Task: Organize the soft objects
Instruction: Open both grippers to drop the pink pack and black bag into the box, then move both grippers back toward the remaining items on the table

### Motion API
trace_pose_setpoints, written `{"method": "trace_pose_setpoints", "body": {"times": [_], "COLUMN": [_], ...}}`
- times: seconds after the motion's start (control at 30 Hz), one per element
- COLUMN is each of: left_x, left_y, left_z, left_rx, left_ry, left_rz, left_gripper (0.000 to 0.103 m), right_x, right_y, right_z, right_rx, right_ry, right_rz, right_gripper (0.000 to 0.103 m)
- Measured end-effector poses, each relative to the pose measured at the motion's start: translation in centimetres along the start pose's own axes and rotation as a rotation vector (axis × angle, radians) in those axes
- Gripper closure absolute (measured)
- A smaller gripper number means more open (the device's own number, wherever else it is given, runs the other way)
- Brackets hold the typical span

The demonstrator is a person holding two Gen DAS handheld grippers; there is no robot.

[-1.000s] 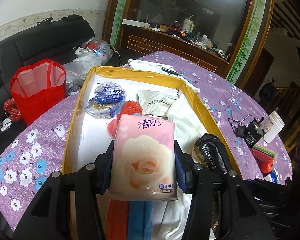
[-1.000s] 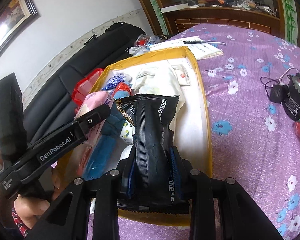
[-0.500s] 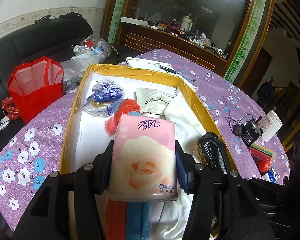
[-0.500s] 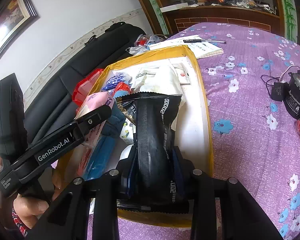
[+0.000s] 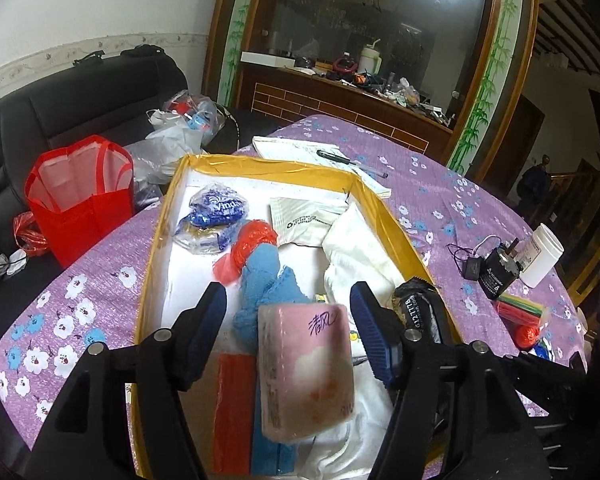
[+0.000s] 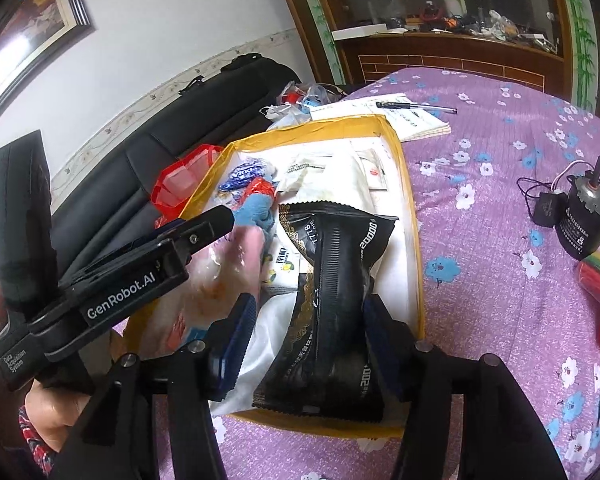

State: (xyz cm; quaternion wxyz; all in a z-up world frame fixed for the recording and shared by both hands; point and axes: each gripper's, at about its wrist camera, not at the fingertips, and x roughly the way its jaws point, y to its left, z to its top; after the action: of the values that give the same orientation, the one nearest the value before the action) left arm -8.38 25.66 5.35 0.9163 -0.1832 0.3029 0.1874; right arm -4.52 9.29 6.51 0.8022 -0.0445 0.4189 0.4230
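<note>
Pink and rose-printed, a tissue pack [image 5: 306,368] sits at the lower centre of the left wrist view, tilted and blurred between the fingers of the left gripper [image 5: 290,330], whose jaws are opening; neither blue pad touches it, with clear gaps on both sides. The gripper points downward into a yellow-rimmed box [image 5: 156,240] with a white floor, resting on a purple flowered tablecloth [image 5: 60,320]. Below the pack lie a blue cloth [image 5: 268,280], a red-and-blue bundle [image 5: 236,408] and white fabric [image 5: 360,256]. Toward the upper left of the box are a blue-printed plastic wrapper [image 5: 216,212] and a red plastic bag [image 5: 252,240].

In the right wrist view, the right gripper [image 6: 308,332] also angles down over the near end of the box, its jaws opening around a black snack bag [image 6: 332,288] that stands lengthwise between them. The left pad stands clear of the bag; whether the right pad touches it cannot be told. At the left of that frame the left gripper's black body reaches in over the box, a person's hand [image 6: 56,412] on its handle in the lower left corner.

A red tote bag [image 5: 80,196] stands on a black sofa [image 5: 60,120] at upper left. A notebook [image 6: 396,116] with a pen [image 6: 416,107] lies beyond the box, and a small motor [image 6: 584,220] at right.
</note>
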Motion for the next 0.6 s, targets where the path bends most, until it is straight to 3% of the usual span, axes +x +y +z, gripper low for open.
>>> {"method": "trace_pose_setpoints", "body": {"times": [0.6], "left_x": [-2.1], "left_y": [-1.9], "left_z": [0.2], "left_rx": [0.044], "left_ry": [-0.032], "left_rz": [0.004], "left_gripper": [0.039], "right_x": [-3.1], "right_y": [0.6], "right_z": [-0.8], "right_rx": [-0.024], "right_ry": [-0.057], "right_rz": [0.040], "right_gripper": [0.045]}}
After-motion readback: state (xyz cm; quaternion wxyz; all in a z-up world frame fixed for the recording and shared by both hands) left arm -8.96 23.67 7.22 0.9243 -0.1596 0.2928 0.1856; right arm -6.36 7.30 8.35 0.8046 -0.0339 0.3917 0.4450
